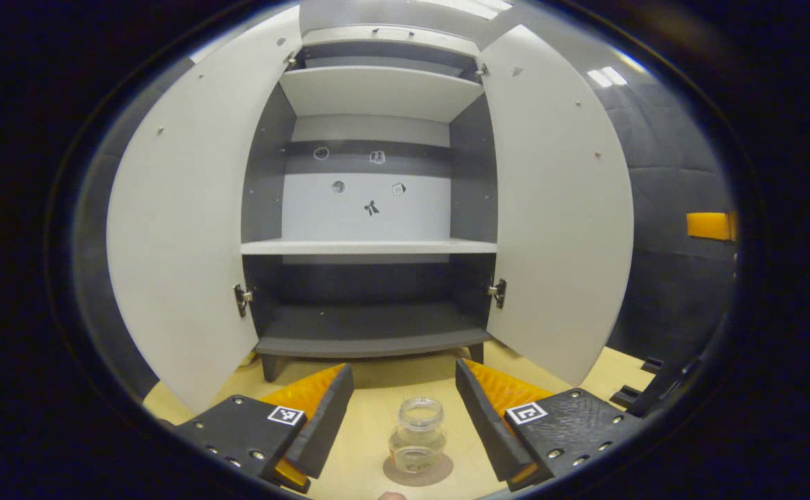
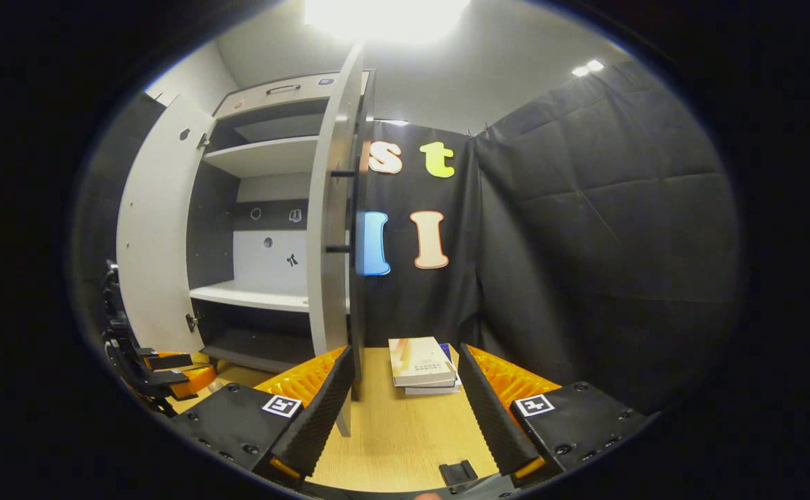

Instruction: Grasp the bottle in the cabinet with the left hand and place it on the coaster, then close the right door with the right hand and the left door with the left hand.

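A: Left gripper view: where is the bottle (image 1: pixel 417 436) seen?

B: On the coaster (image 1: pixel 419 472), between the spread fingers of the left gripper (image 1: pixel 405 403), untouched. Clear glass is judged light, slippery, breakable; the neck is best taken.

A: Right gripper view?

B: The right gripper (image 2: pixel 401 389) is held spread near the right door (image 2: pixel 335 229); books (image 2: pixel 422 364) lie beyond.

In the left gripper view, the coaster (image 1: pixel 418 471) lay mostly hidden under the glass bottle (image 1: pixel 417 437), and its near rim was cut off by the lower edge. The small marks (image 1: pixel 370 182) on the cabinet's back panel were too small to identify. In the right gripper view, the right door (image 2: pixel 330 236) hid part of the shelves; the lower book (image 2: pixel 440 386) was largely covered by the upper one.
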`<action>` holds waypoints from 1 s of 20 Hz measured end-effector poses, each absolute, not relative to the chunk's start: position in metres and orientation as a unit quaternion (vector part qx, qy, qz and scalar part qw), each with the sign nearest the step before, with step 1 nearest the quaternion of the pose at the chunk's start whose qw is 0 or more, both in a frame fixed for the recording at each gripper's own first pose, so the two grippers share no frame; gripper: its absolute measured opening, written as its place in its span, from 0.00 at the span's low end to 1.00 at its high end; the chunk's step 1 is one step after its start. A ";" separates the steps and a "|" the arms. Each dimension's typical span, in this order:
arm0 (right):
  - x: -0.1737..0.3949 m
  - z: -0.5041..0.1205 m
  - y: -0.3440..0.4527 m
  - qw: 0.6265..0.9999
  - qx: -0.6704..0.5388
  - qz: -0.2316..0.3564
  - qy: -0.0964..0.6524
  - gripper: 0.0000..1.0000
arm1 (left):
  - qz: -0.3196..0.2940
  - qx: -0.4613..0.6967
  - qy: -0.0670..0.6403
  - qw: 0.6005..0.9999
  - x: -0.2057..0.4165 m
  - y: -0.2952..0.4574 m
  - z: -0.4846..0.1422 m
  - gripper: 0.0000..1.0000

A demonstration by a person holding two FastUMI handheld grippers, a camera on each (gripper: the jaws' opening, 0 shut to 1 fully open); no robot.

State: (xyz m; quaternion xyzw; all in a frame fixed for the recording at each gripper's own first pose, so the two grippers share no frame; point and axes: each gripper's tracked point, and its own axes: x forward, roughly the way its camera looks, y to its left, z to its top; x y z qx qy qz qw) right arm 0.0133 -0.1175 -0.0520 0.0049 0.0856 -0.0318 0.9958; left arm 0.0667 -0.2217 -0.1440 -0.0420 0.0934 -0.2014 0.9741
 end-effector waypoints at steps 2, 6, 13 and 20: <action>0.027 -0.042 -0.119 0.996 0.026 -0.020 0.088 0.92 | -0.189 -0.033 0.078 0.978 0.063 -0.204 -0.118 0.89; 0.056 -0.011 -0.128 0.996 0.043 -0.009 0.075 0.95 | -0.162 -0.037 0.055 0.985 0.045 -0.170 -0.078 0.90; 0.105 0.034 -0.132 0.998 0.027 -0.019 0.055 0.95 | -0.093 -0.024 0.034 0.995 0.033 -0.089 -0.055 0.89; 0.131 0.040 -0.122 0.997 0.041 -0.044 0.056 0.95 | -0.036 -0.017 0.024 0.999 0.033 -0.009 -0.040 0.89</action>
